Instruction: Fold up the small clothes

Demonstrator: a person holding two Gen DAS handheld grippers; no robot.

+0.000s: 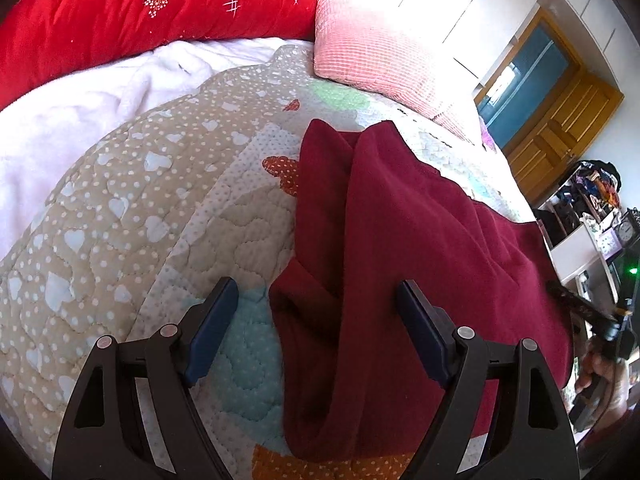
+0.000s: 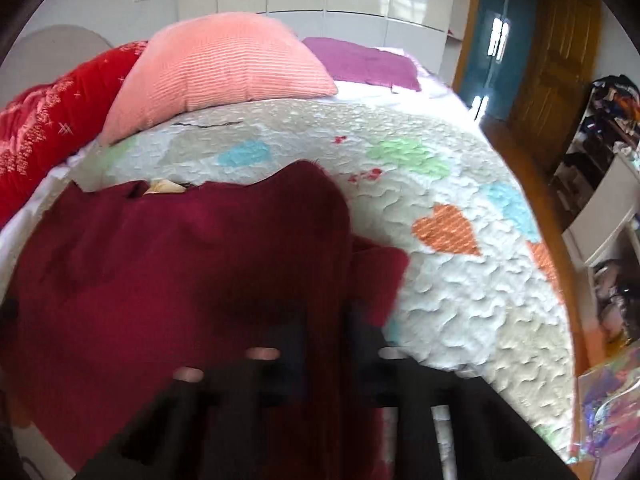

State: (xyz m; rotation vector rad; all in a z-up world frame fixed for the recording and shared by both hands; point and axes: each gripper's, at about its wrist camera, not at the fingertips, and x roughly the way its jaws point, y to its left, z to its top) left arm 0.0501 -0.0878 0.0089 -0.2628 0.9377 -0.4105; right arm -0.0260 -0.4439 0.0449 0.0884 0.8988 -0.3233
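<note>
A dark red garment (image 1: 420, 240) lies crumpled in long folds on a quilted bedspread (image 1: 160, 200) with heart patches. My left gripper (image 1: 318, 304) hovers open over the garment's near left edge, one finger (image 1: 216, 320) above the quilt and the other above the cloth; nothing is pinched. In the blurred right wrist view the same garment (image 2: 180, 260) fills the lower left. My right gripper (image 2: 328, 316) has its fingers close together with a fold of the red cloth caught between them.
A pink ribbed pillow (image 1: 372, 52) and a red embroidered cushion (image 1: 120, 12) sit at the head of the bed beside a white blanket (image 1: 80, 120). A purple cloth (image 2: 360, 64) lies farther back. Cluttered shelves (image 1: 592, 200) and a wooden door (image 2: 560, 60) stand beyond the bed's right edge.
</note>
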